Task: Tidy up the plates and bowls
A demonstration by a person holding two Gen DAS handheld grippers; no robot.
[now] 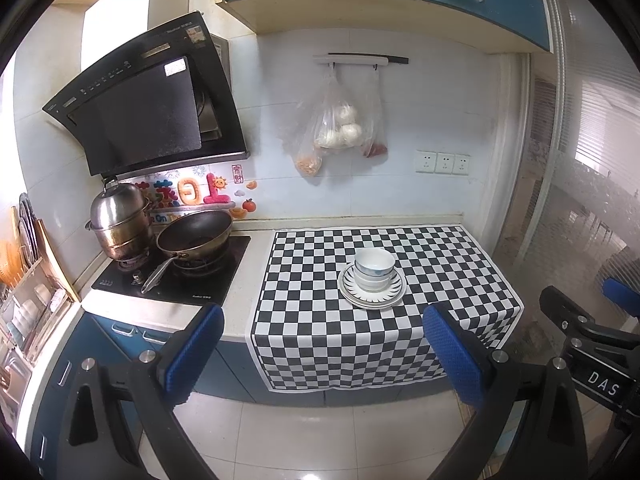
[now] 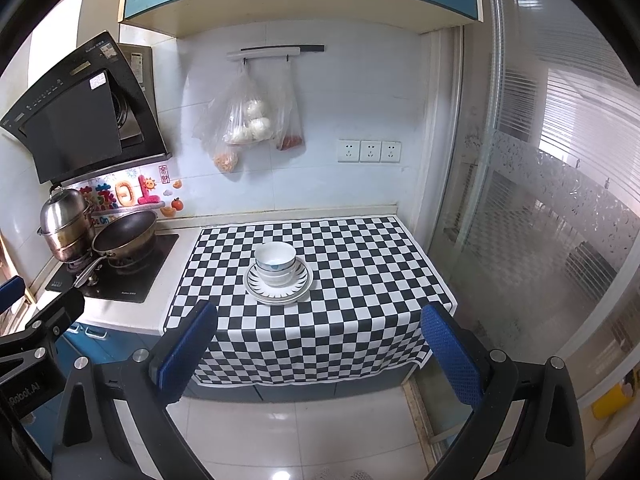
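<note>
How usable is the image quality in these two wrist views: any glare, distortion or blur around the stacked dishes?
Left wrist: strong fisheye bending at the edges, ceiling-light glare on the floor tiles, bowls on the plates sharp. Right wrist: same distortion, the window blown out, bowls evenly lit with soft shadows on the checkered cloth.

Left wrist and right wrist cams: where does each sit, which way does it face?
Left wrist: on the left gripper, off the counter's edge, facing the bowls stacked on plates; own open blue fingers show, right gripper at right edge.
Right wrist: on the right gripper, same heading, further right; own open fingers show, left gripper at left edge.
Shared: bowls, plates, checkered cloth, stove, hanging bags.
</note>
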